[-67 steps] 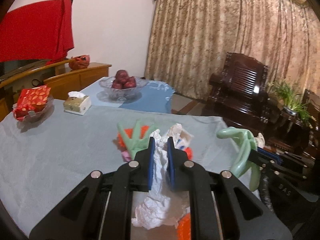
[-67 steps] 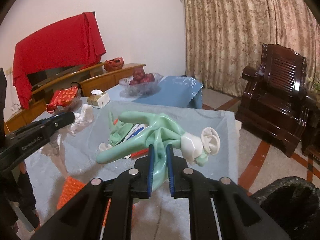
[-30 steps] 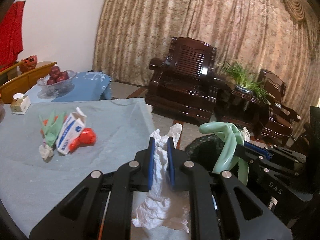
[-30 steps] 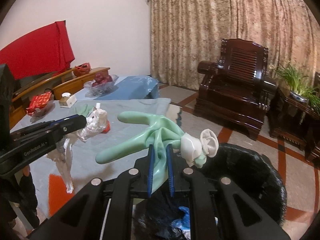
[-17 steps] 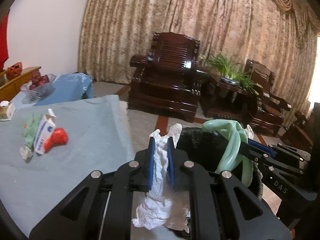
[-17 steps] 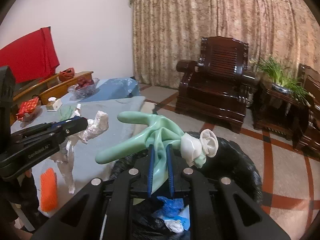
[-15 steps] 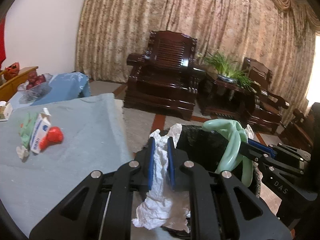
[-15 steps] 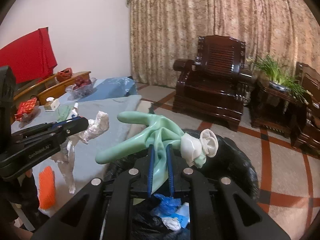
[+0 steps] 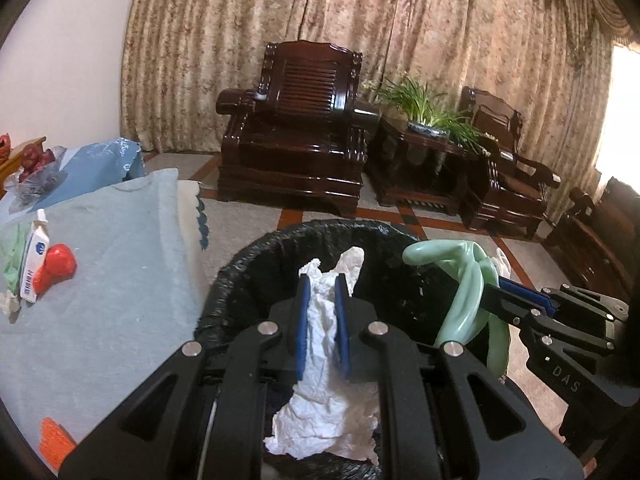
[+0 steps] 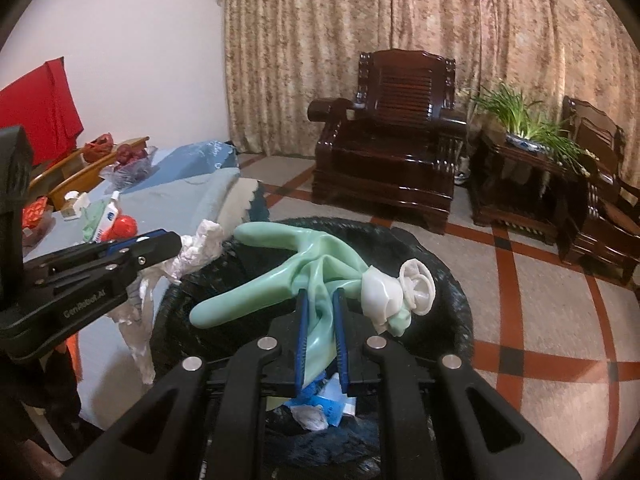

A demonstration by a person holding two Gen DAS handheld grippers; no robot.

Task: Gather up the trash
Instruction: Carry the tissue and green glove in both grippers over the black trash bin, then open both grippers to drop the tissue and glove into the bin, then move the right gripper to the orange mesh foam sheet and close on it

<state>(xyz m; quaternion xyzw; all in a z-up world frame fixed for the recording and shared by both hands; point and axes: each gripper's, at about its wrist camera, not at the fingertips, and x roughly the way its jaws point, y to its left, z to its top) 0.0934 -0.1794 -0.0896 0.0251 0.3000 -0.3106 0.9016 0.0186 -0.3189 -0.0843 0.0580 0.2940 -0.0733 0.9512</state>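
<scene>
My left gripper (image 9: 321,284) is shut on a crumpled white paper (image 9: 324,408) and holds it over the black-lined trash bin (image 9: 256,256). My right gripper (image 10: 319,298) is shut on a pale green rubber glove (image 10: 276,264) with a white rolled cuff, above the same bin (image 10: 452,280). The bin holds blue and white scraps (image 10: 320,404). In the left wrist view the glove (image 9: 464,280) hangs at the right; in the right wrist view the paper (image 10: 200,246) shows at the left.
A table with a grey-blue cloth (image 9: 112,280) stands left of the bin, with a small carton (image 9: 34,256), a red piece (image 9: 58,268), a green glove (image 9: 10,252) and an orange piece (image 9: 54,442). Dark wooden armchairs (image 9: 296,140) and a potted plant (image 9: 424,108) stand behind.
Both grippers have swung right from over the table to above the bin, each still holding its item. The bin now fills the lower middle of both views.
</scene>
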